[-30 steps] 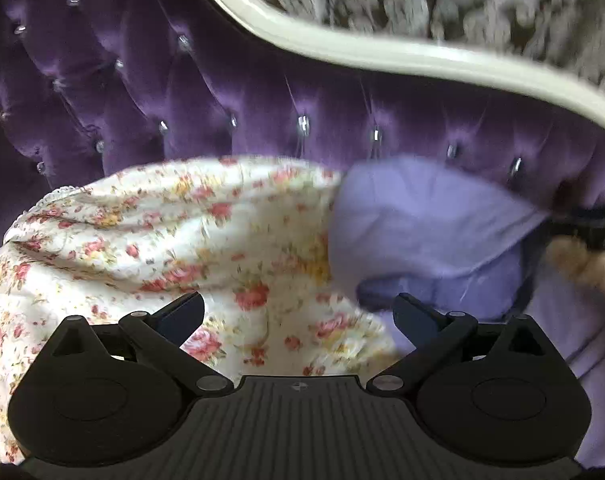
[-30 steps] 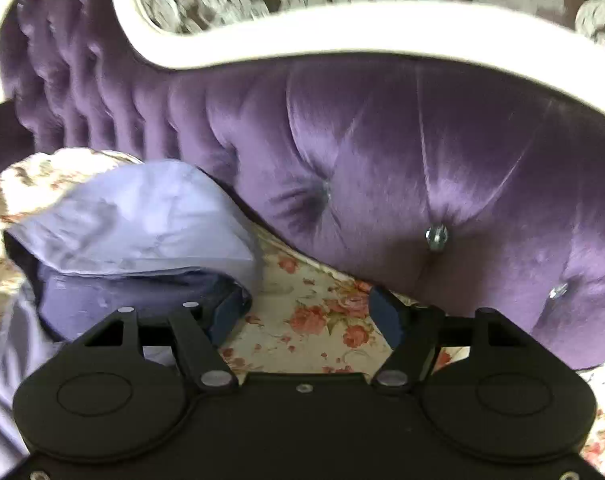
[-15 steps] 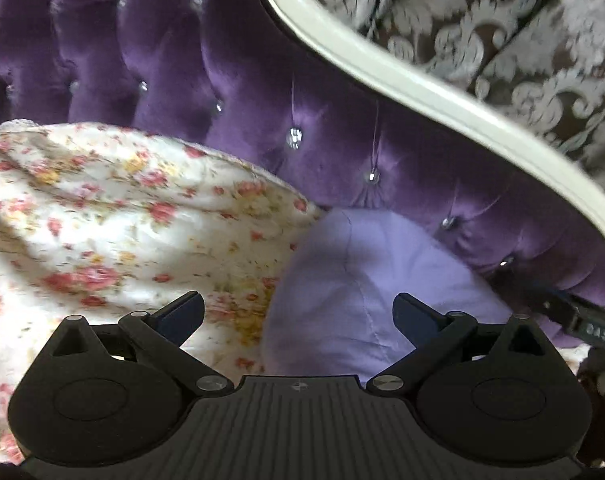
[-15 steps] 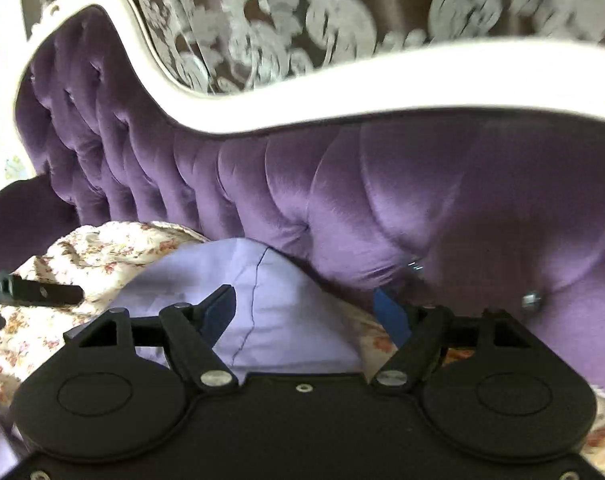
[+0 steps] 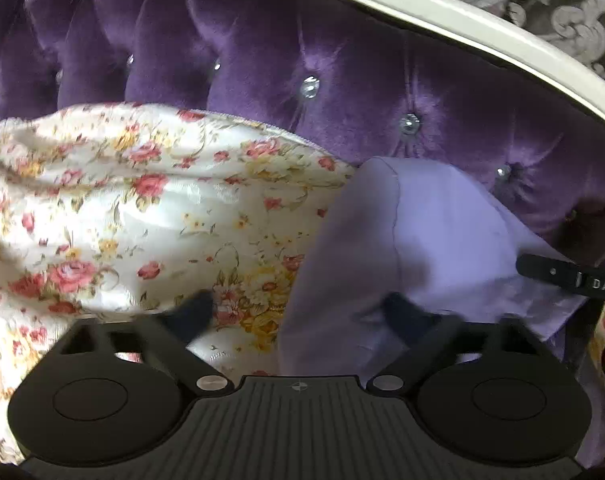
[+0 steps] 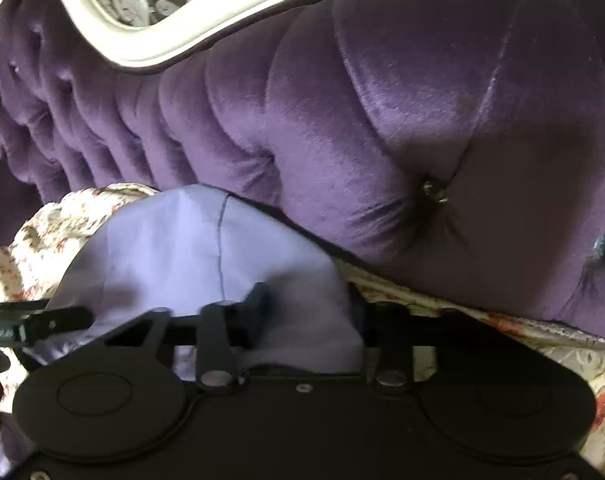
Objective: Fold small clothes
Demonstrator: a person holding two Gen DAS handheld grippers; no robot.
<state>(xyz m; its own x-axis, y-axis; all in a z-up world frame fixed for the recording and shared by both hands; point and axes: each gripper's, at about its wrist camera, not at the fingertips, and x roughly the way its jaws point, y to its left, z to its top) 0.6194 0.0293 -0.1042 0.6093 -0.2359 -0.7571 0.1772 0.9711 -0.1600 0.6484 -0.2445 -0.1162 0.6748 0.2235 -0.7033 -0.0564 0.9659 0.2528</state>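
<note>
Motion blur smears the tips of both pairs of fingers, and the near part of the lavender garment (image 5: 414,248) is hidden behind each gripper's black body, so its full outline cannot be made out. The garment lies on the floral sheet (image 5: 142,208) against the purple tufted sofa back (image 5: 342,60); the left gripper (image 5: 298,312) has its fingers spread wide, the left one over the sheet and the right one over the garment's left part. In the right wrist view, the right gripper (image 6: 306,304) has narrower fingers with the garment's bunched near edge between them, though a firm pinch cannot be told.
</note>
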